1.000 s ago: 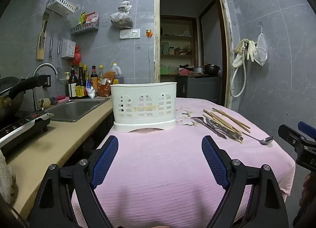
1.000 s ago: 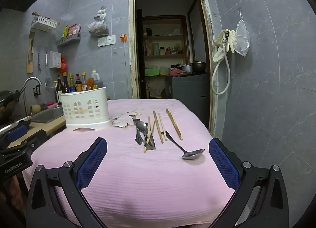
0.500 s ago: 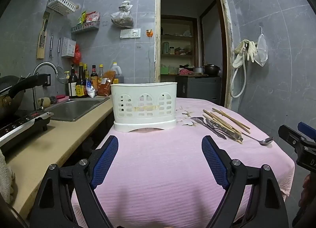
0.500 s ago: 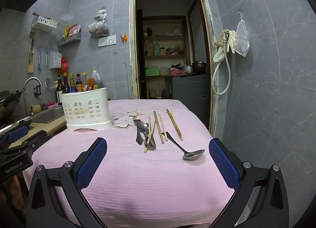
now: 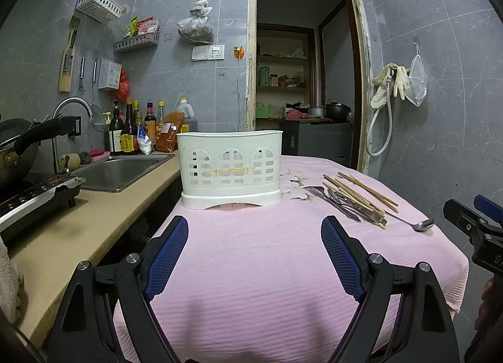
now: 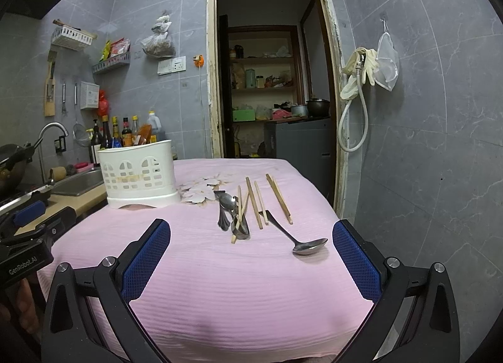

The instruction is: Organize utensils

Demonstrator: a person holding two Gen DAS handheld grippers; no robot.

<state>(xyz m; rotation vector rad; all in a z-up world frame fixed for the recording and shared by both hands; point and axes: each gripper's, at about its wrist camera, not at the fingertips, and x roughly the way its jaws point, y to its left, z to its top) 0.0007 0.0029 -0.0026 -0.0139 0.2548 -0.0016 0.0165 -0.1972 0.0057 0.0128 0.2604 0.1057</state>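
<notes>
A white perforated utensil holder (image 5: 229,168) stands upright on the pink cloth; it also shows in the right wrist view (image 6: 140,174). To its right lie several wooden chopsticks (image 6: 257,201), a pile of metal spoons (image 6: 231,212) and a single long spoon (image 6: 295,238); these show in the left wrist view too, the chopsticks (image 5: 361,194) and the long spoon (image 5: 415,223). My left gripper (image 5: 254,256) is open and empty, in front of the holder. My right gripper (image 6: 251,256) is open and empty, short of the spoons.
The pink-covered table (image 5: 267,268) has its right edge beside a grey tiled wall. A counter with a sink (image 5: 122,171), sauce bottles (image 5: 132,133) and a stove (image 5: 34,196) runs along the left. A doorway (image 6: 270,92) opens behind the table.
</notes>
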